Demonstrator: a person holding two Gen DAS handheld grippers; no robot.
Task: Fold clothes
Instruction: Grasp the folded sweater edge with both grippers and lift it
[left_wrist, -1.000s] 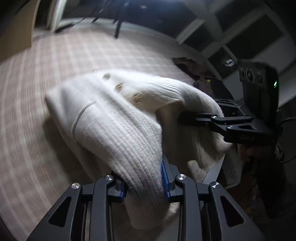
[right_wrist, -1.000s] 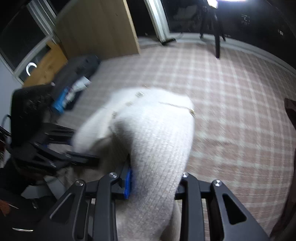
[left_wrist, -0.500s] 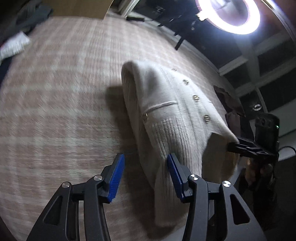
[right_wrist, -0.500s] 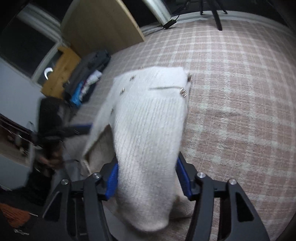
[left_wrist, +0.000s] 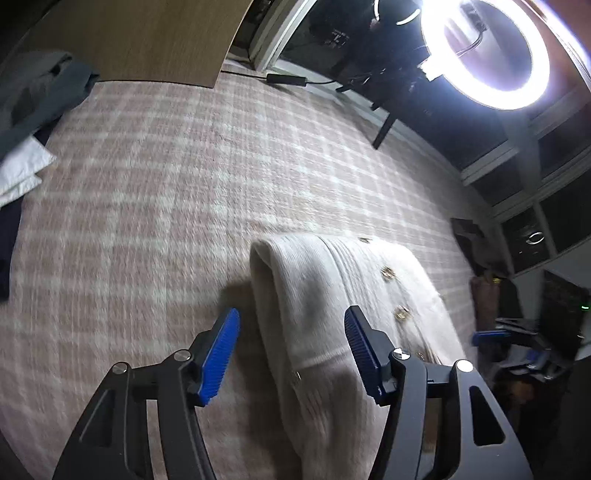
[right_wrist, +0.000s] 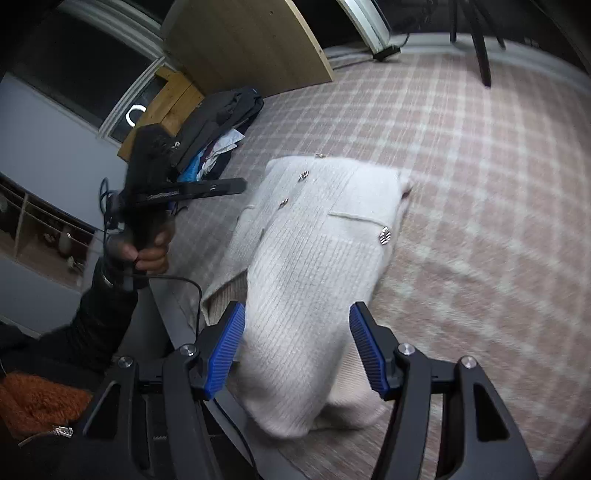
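While apparently tilted downward, both hand-held grippers (left_wrist: 291, 354) (right_wrist: 297, 349) gape.

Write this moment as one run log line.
left gripper: open, just opening | right gripper: open, just opening | cardigan: released, folded on carpet

Ribbed cream knit cardigan (right_wrist: 314, 258) on matt, fuzzy plaid carpet (right_wrist: 480, 184).

No text, label, brand, number or sign can be read in either view — there are faint marks on the side of the left gripper (right_wrist: 207, 190), but they are too blurred to make out.
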